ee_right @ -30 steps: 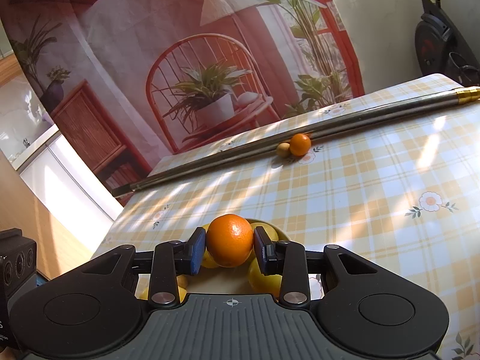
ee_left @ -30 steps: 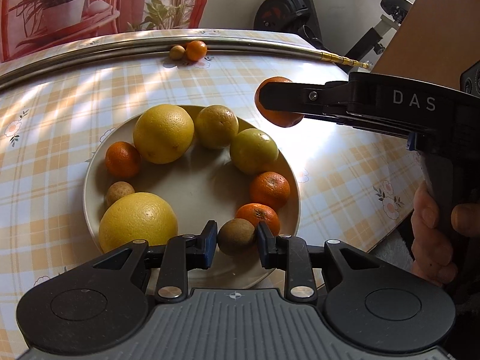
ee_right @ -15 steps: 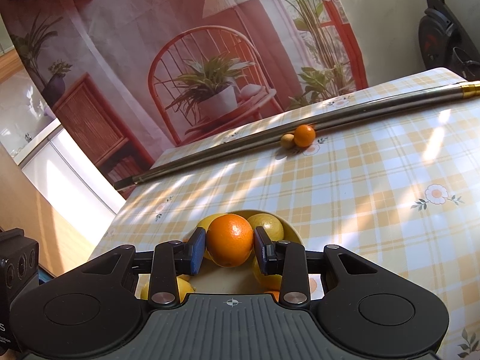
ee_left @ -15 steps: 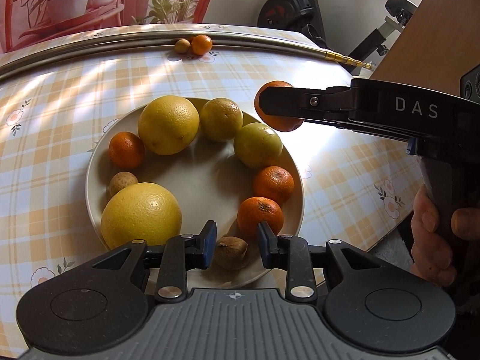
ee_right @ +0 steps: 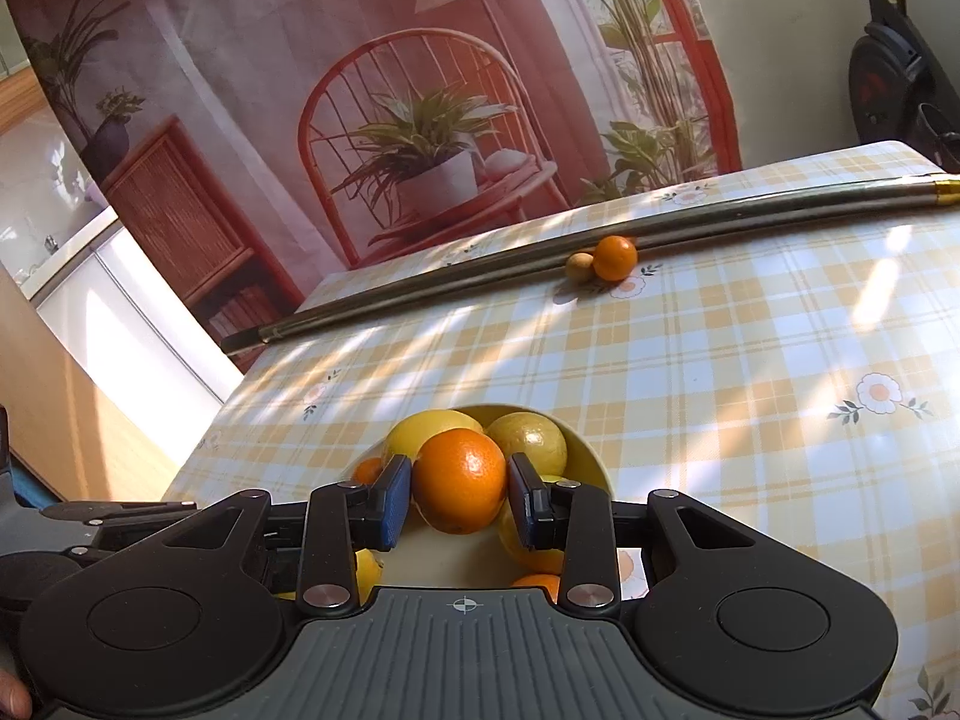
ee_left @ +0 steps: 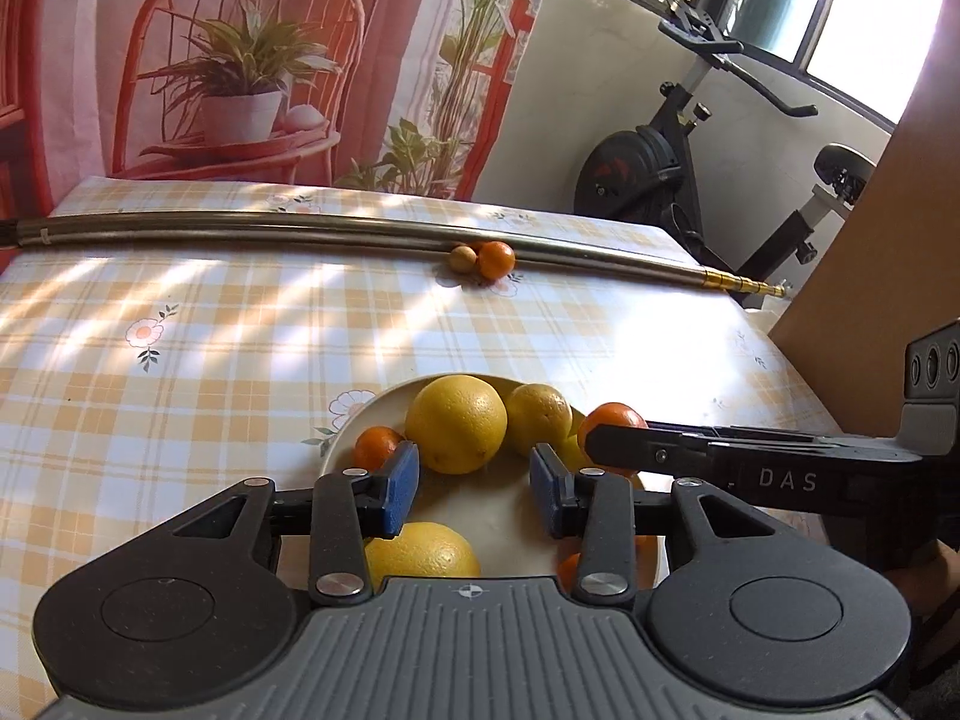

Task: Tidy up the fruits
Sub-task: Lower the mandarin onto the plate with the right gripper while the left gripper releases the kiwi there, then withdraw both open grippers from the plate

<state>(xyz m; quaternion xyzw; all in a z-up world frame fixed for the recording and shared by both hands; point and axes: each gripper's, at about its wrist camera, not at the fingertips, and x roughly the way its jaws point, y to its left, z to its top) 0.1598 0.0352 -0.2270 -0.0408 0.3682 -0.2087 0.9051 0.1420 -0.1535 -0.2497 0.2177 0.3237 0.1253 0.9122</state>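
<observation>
Checked cloth covers your surface (ee_left: 240, 360), with the plate (ee_left: 480, 504) of fruits directly below both tongs. Your left tongs (ee_left: 474, 480) are opening and nothing is between them. Your right tongs (ee_right: 459, 495) hold an orange (ee_right: 459, 480) above the plate. Far ahead, a small mandarin (ee_right: 615, 258) lies against a metal rod (ee_right: 750, 210).

Metal pole (ee_left: 300, 228) lies across checked tablecloth (ee_left: 210, 360).

a home: checked tablecloth (ee_left: 240, 348), exercise bike (ee_left: 672, 168) (by the window).
</observation>
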